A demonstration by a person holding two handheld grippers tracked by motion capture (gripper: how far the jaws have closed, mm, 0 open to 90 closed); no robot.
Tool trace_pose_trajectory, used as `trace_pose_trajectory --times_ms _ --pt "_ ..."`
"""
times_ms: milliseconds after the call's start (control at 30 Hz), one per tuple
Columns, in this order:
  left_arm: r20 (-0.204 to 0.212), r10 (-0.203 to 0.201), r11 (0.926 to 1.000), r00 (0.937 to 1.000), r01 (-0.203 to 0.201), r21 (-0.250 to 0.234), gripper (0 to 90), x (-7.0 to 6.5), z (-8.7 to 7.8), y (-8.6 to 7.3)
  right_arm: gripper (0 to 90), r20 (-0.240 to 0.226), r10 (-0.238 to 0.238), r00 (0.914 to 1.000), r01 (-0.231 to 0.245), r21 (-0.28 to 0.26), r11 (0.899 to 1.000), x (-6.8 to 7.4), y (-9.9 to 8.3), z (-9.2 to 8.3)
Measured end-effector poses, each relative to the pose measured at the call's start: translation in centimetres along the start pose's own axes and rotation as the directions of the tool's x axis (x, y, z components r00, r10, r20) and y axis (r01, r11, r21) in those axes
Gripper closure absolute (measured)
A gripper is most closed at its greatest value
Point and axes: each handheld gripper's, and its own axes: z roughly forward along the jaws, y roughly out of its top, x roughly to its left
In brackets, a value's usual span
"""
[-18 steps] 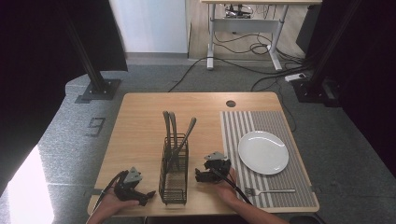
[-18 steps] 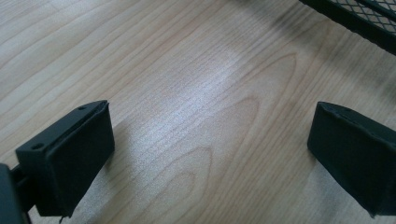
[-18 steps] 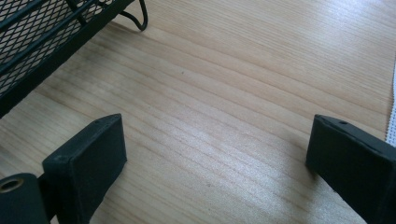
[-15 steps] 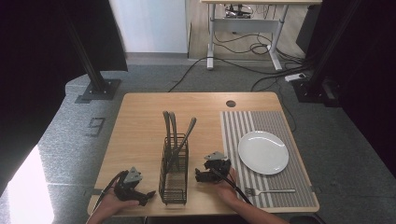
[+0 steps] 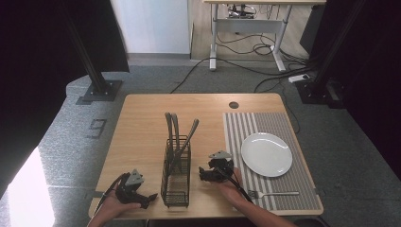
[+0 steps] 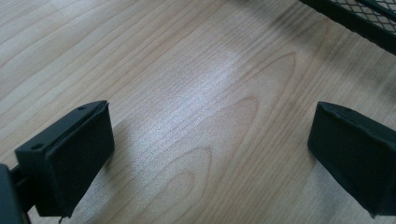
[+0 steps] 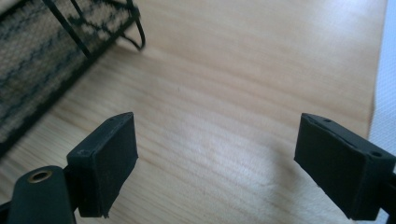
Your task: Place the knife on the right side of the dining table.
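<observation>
On the near half of the table (image 5: 142, 123), both grippers rest low beside the caddy (image 5: 176, 179), a black wire-mesh holder with three utensils (image 5: 176, 127) standing in it, handles leaning toward the far edge. The left gripper (image 5: 150, 196) lies just left of the caddy; its jaws stand wide apart over bare wood and hold nothing. The right gripper (image 5: 202, 174) sits just right of the caddy, jaws likewise spread and empty, with the mat's edge at one side of its own view.

Risks, as judged:
- The caddy is tall and light. A sideways bump from either gripper could tip it or slide it.
- The utensils lean loosely. Pulling one at an angle may drag the others or lift the caddy.
- A fork (image 5: 274, 193) lies flat on the mat (image 5: 236, 127) near the front edge. A low pass by the right hand could push it off.
- The plate (image 5: 266, 154) is smooth; a slanted contact may shift it.

Surface: light wood with a cable hole (image 5: 234, 105); striped mat on the right. Room: grey carpet, black stands, floor cables, a desk behind.
</observation>
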Motion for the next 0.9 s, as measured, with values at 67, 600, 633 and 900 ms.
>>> trace_pose_trajectory --times_ms 67,600,633,900 --pt "0.000 0.000 1.0000 1.0000 0.000 0.000 0.2 0.0 0.0 0.0 12.8 -0.007 0.007 1.0000 -0.007 -0.012 1.000 -0.2 0.3 -0.5" --pt "0.000 0.000 1.0000 1.0000 0.000 0.000 0.2 0.0 0.0 0.0 14.7 -0.097 0.064 0.9932 -0.075 -0.112 0.991 -1.9 3.1 -3.9" --pt "0.000 0.000 1.0000 1.0000 0.000 0.000 0.2 0.0 0.0 0.0 14.8 -0.101 0.063 0.9929 -0.074 -0.115 0.991 -1.9 3.3 -4.0" --pt "0.001 0.001 1.0000 1.0000 -0.001 0.001 0.2 0.0 0.0 0.0 15.6 -0.118 0.041 0.9921 -0.062 -0.179 0.982 -2.1 5.0 -5.3"
